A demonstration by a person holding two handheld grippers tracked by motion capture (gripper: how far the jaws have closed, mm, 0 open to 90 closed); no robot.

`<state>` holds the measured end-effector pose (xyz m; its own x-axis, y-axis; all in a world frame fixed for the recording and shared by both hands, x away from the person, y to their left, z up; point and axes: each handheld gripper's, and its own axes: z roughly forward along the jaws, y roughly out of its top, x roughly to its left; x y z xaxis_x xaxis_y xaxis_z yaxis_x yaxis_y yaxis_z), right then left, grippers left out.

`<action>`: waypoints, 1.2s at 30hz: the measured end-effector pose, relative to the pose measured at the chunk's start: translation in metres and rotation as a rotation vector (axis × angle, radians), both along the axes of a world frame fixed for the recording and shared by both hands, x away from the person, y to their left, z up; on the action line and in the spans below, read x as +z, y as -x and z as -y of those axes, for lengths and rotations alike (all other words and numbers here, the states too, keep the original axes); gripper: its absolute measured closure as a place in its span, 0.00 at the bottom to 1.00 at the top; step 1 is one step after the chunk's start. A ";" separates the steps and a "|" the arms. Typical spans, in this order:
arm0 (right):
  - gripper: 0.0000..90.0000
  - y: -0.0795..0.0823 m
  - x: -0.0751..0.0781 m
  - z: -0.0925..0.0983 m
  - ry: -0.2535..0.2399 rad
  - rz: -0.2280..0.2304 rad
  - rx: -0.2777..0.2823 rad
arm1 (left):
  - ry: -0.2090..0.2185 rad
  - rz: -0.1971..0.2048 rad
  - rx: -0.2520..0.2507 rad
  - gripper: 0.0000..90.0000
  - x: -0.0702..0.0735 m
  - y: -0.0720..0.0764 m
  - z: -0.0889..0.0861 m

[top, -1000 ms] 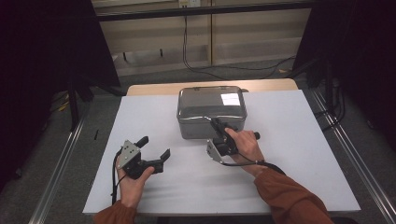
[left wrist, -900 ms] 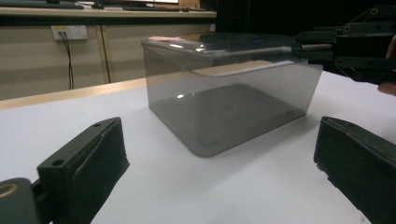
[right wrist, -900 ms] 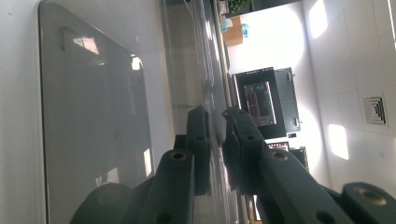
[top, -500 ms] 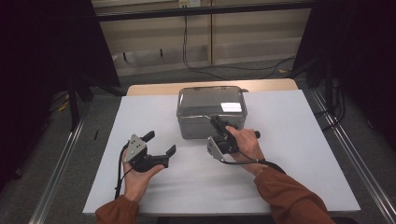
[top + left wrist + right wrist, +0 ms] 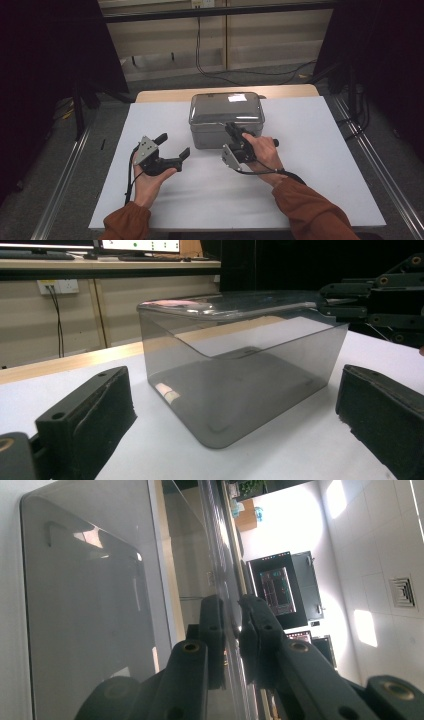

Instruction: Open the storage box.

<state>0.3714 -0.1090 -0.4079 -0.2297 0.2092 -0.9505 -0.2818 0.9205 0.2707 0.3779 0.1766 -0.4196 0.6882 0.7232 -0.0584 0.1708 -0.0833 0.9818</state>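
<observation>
Grey translucent box (image 5: 226,120) with clear lid (image 5: 225,305) sits on white table (image 5: 310,165), at far middle. Right gripper (image 5: 233,131) at box's near side, jaws clamped together on lid's rim; right gripper view shows lid edge pinched between pads. Left gripper (image 5: 172,145) left of box, apart from it, jaws spread wide, nothing between; left gripper view looks toward box's corner.

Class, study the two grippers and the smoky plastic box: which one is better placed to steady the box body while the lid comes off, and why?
The left gripper. Its jaws stand open, empty and aimed at the box. The right gripper is already shut on the lid rim, so it is busy.
</observation>
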 end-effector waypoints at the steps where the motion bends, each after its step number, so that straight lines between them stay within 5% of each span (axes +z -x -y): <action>1: 0.89 0.000 0.000 0.000 -0.003 0.001 -0.001 | 0.006 -0.004 0.001 0.02 0.000 -0.001 0.001; 22: 0.89 -0.003 0.010 0.001 -0.041 0.006 0.001 | -0.048 0.044 -0.030 0.03 0.010 -0.023 0.017; 36: 0.90 -0.006 0.019 0.001 -0.062 0.011 -0.001 | -0.048 0.053 -0.016 0.04 0.017 -0.043 0.028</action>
<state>0.3777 -0.1101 -0.3888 -0.2193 0.2683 -0.9380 -0.2841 0.9022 0.3245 0.4208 0.1486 -0.4031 0.7010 0.7131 0.0126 0.1170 -0.1324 0.9843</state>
